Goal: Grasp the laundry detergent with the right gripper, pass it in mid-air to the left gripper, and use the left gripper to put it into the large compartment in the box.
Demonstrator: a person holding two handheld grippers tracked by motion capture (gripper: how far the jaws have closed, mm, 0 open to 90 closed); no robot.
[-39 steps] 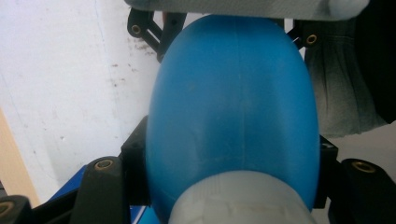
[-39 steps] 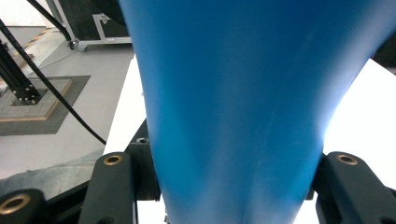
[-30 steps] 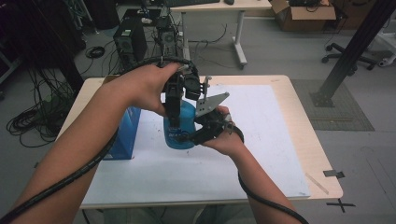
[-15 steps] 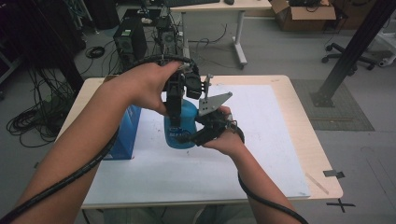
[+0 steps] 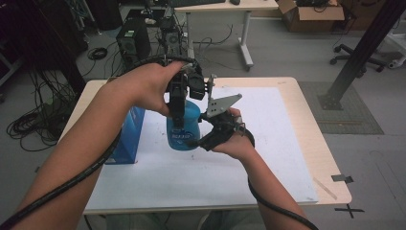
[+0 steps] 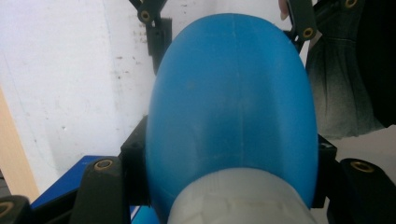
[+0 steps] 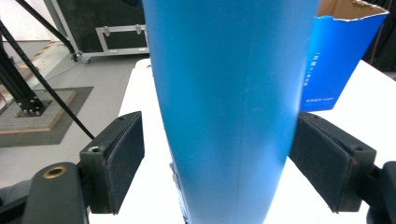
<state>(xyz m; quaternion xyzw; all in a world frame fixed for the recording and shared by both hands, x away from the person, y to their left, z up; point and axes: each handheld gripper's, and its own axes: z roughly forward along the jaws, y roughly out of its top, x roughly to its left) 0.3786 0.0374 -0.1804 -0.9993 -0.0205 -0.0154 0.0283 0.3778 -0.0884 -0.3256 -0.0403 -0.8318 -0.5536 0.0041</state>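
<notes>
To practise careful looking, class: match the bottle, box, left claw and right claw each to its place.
1 bottle
2 box
3 left claw
4 right claw

a at the bottle's shoulder, by the white cap
b on the table, top open
c between both claws
d around the bottle's lower body

Pairs: 1-c, 2-b, 3-a, 4-d

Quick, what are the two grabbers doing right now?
Left gripper: shut on the blue bottle, near its white top.
Right gripper: jaws on either side of the bottle, left pad not touching; open.
</notes>
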